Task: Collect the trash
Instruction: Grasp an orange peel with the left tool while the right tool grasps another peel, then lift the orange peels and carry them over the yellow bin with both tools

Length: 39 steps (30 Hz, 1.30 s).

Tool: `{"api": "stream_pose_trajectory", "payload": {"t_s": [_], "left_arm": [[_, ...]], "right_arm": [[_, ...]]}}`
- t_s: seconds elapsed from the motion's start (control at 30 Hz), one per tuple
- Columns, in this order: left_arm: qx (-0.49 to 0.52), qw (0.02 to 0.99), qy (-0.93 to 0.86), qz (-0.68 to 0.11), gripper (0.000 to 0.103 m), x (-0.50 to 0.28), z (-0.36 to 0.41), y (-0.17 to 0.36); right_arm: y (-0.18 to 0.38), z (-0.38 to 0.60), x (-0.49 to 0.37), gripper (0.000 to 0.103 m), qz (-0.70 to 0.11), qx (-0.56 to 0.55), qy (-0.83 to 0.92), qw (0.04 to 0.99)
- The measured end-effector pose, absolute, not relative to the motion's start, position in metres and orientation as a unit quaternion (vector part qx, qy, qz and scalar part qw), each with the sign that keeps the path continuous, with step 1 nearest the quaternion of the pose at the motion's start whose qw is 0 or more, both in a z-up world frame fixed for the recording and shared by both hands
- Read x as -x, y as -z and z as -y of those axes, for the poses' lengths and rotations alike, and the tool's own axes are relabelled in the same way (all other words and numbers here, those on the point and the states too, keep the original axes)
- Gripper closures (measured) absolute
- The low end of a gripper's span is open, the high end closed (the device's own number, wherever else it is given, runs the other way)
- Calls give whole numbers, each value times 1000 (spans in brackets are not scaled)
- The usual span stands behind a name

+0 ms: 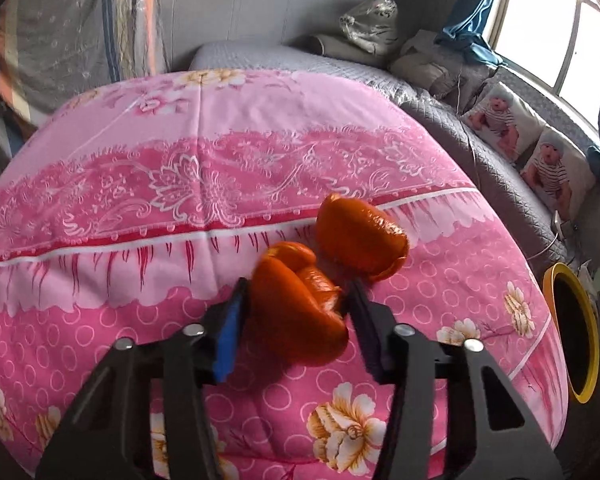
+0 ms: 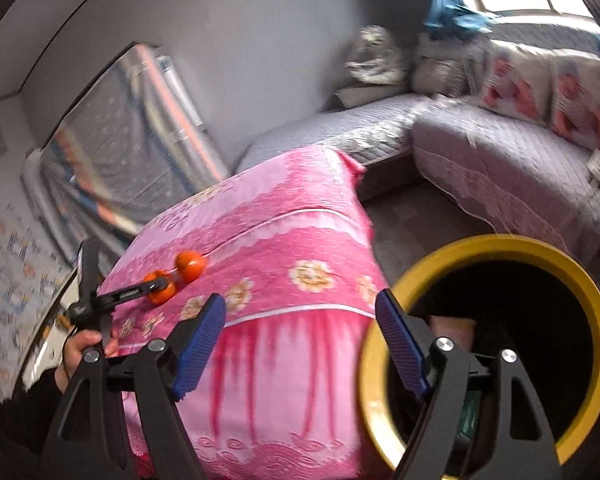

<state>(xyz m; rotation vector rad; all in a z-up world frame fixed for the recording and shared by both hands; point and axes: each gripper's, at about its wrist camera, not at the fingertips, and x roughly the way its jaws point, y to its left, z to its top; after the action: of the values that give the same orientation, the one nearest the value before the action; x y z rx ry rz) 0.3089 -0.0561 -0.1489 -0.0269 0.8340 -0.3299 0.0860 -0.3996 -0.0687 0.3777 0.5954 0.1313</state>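
Note:
Two pieces of orange peel lie on the pink flowered cloth [image 1: 180, 168]. The nearer peel [image 1: 296, 312] sits between the pads of my left gripper [image 1: 296, 300], which press on both its sides. The farther peel [image 1: 360, 236] lies just beyond, touching the first. In the right wrist view the same two peels [image 2: 162, 294] [image 2: 190, 266] show on the cloth, with the left gripper [image 2: 156, 285] on the nearer one and a hand [image 2: 80, 348] on its handle. My right gripper [image 2: 300, 300] is open and holds nothing, beside a dark bin with a yellow rim [image 2: 500, 244].
The bin [image 1: 556, 276] stands on the floor off the cloth's right edge. A grey quilted corner sofa [image 1: 440, 100] runs behind, with baby-print cushions [image 1: 496, 120], a crumpled bag [image 1: 370, 24] and a window [image 1: 548, 32]. Dark floor [image 2: 412, 216] lies between table and sofa.

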Motion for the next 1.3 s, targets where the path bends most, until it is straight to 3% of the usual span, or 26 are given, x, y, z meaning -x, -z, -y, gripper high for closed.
{"api": "stream_pose_trajectory", "payload": {"t_s": [0.1,0.37,0.8,1.13,1.3], "left_arm": [[22,904,162,-394,64,-306,51,145],[69,917,172,-353,65,-276,19,111],[70,941,144,-298,65,-234,-33,88],[82,946,136,-282,65,-227,-49,86],[77,946,136,-283,65,-225,-46,84]], "right_arm": [[58,369,-102,24,-289,-141,-105,941],[55,261,-182,24,-323,-14,-195,926],[106,159,-304,26,-381,75,-190,902],[124,149,-339,57,-404,73,-167,896],[124,158,-338,66,-409,54,-159,897]]}}
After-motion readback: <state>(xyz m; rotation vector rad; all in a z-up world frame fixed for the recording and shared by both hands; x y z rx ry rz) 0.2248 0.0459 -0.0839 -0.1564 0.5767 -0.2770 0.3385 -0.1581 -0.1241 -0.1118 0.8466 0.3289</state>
